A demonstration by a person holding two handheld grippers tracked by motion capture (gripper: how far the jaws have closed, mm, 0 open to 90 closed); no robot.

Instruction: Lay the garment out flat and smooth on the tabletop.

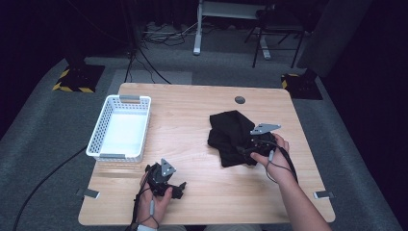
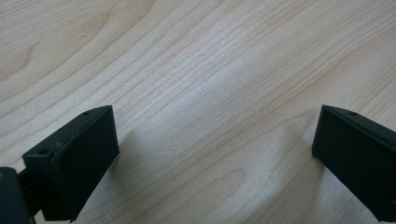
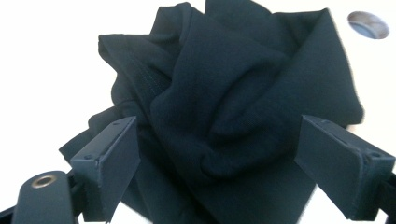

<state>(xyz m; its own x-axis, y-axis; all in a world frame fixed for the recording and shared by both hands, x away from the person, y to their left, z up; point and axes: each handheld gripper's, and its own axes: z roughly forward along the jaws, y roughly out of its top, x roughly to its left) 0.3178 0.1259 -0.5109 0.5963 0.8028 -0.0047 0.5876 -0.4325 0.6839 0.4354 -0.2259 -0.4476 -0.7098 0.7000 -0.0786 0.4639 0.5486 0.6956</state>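
Right gripper view is showing the right gripper spread wide around crumpled black cloth; left gripper view is showing the left gripper spread over bare light wooden table.

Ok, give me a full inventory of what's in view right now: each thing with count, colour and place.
Cloth: one, black, crumpled, right half of the table.
Basket: one, white, perforated, left side of the table.
Table: one, light wood.
Grommet: one, grey, far edge of the table.
Chair: one, black, on the floor behind.
Left gripper: black, open over bare wood, near edge.
Right gripper: black, open, jaws either side of the cloth.
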